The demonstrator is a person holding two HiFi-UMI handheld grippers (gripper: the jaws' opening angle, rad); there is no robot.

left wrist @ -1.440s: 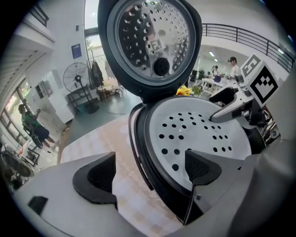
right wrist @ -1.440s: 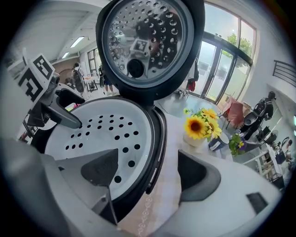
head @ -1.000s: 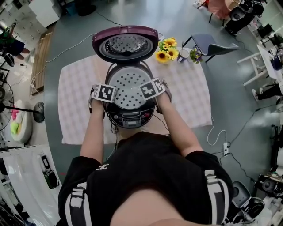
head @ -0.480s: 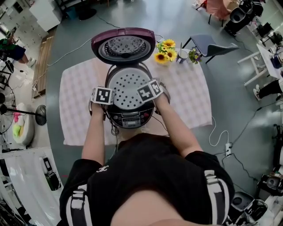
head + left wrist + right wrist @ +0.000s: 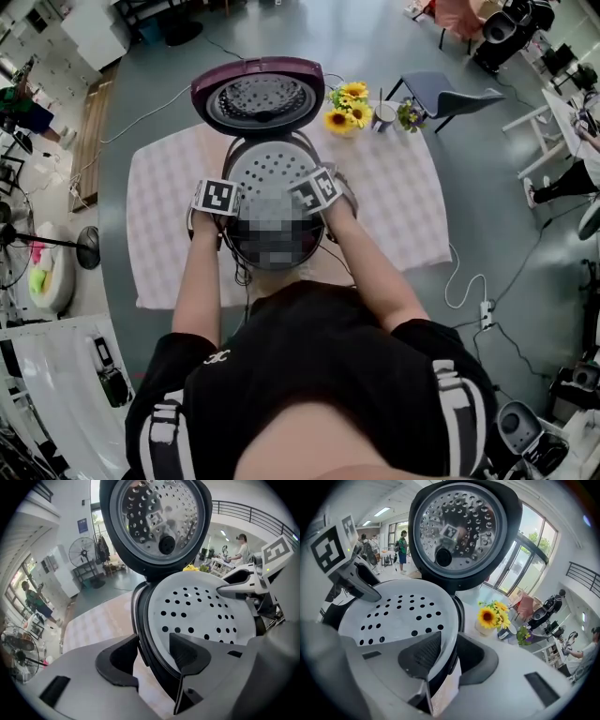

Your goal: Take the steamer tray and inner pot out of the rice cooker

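Closing just now, the right gripper's [image 5: 447, 653] fingers [image 5: 419, 656] pinched the white perforated steamer tray's [image 5: 398, 616] rim while the left gripper's [image 5: 152, 644] fingers [image 5: 187, 653] narrowed around it, probably readying its lift-out.

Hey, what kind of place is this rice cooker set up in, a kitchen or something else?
Probably a large open workshop or lab hall, not a home kitchen: there is a wide bare grey floor, a pedestal fan by the wall, and a mezzanine railing overhead.

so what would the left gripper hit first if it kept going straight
Probably the rim of the steamer tray, which stands between the fingers of the left gripper; they have just been closing.
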